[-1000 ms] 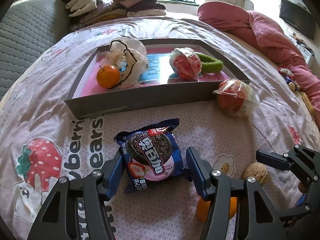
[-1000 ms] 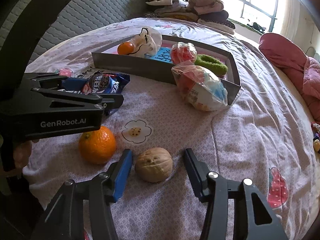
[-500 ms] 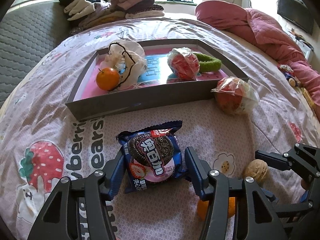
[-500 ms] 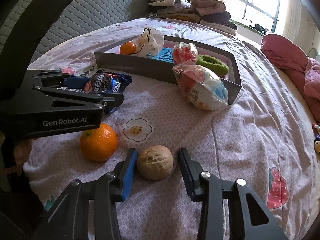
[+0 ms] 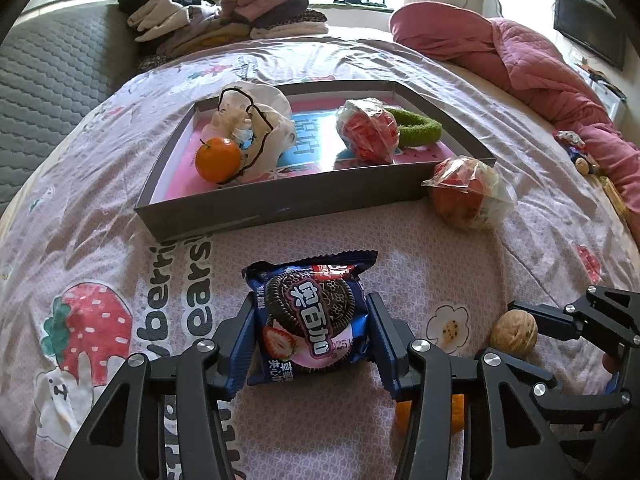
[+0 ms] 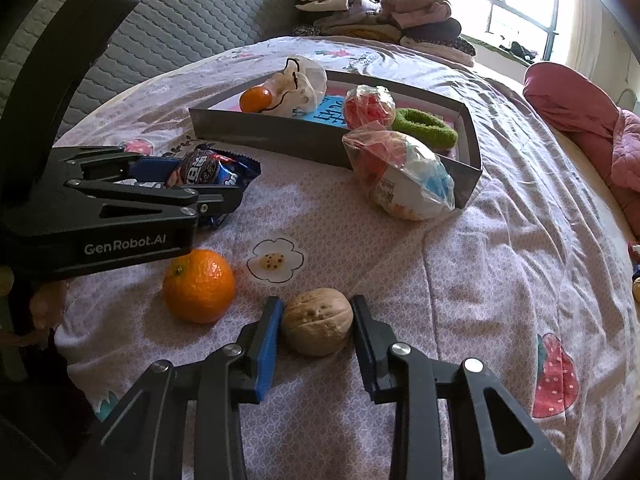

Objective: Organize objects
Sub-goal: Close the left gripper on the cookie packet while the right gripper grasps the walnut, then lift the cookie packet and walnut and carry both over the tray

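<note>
My left gripper is shut on a blue Oreo cookie packet lying on the bedsheet; it also shows in the right wrist view. My right gripper has closed onto a walnut, both pads touching its sides; the walnut also shows in the left wrist view. A grey tray stands farther back and holds an orange, a white bag, a wrapped red item and a green hair tie.
A loose orange lies left of the walnut. A plastic-wrapped bundle leans on the tray's right corner. Folded clothes and a pink quilt lie at the far side of the bed.
Both grippers have closed: the left jaws narrowed onto the cookie packet, and the right jaws narrowed until they touch the walnut. Both moved slightly forward.
</note>
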A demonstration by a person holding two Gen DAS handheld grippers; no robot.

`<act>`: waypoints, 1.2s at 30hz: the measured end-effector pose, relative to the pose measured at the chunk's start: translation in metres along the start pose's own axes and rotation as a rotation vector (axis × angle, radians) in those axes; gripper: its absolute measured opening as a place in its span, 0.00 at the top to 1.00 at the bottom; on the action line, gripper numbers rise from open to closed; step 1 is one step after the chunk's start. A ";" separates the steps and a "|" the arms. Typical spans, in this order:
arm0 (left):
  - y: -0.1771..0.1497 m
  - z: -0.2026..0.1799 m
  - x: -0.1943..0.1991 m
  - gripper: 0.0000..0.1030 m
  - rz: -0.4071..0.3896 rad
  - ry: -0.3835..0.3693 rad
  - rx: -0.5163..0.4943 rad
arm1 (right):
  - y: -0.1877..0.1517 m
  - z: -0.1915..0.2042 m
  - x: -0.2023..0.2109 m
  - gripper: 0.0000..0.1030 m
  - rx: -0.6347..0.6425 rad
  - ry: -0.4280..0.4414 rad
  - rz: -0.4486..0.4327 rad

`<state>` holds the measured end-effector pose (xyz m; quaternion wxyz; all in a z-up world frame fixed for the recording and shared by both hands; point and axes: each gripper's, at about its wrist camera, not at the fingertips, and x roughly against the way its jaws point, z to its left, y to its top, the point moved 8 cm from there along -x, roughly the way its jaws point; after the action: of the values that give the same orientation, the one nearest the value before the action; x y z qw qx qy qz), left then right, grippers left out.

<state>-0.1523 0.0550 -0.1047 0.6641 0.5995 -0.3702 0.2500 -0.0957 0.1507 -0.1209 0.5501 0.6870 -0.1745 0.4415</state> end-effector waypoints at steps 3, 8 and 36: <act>0.001 0.001 0.001 0.49 -0.002 -0.004 0.003 | 0.001 -0.002 0.000 0.67 -0.012 0.009 -0.003; 0.003 0.003 0.006 0.49 -0.013 -0.006 0.011 | 0.005 -0.006 0.004 0.67 -0.044 0.036 -0.022; 0.061 0.027 0.052 0.49 -0.191 0.053 0.041 | 0.101 -0.039 0.054 0.67 -0.123 -0.067 -0.317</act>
<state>-0.1734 0.0319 -0.0258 0.6822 0.6385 -0.2885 0.2090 -0.1554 0.1657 -0.0174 0.6475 0.6855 -0.1089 0.3146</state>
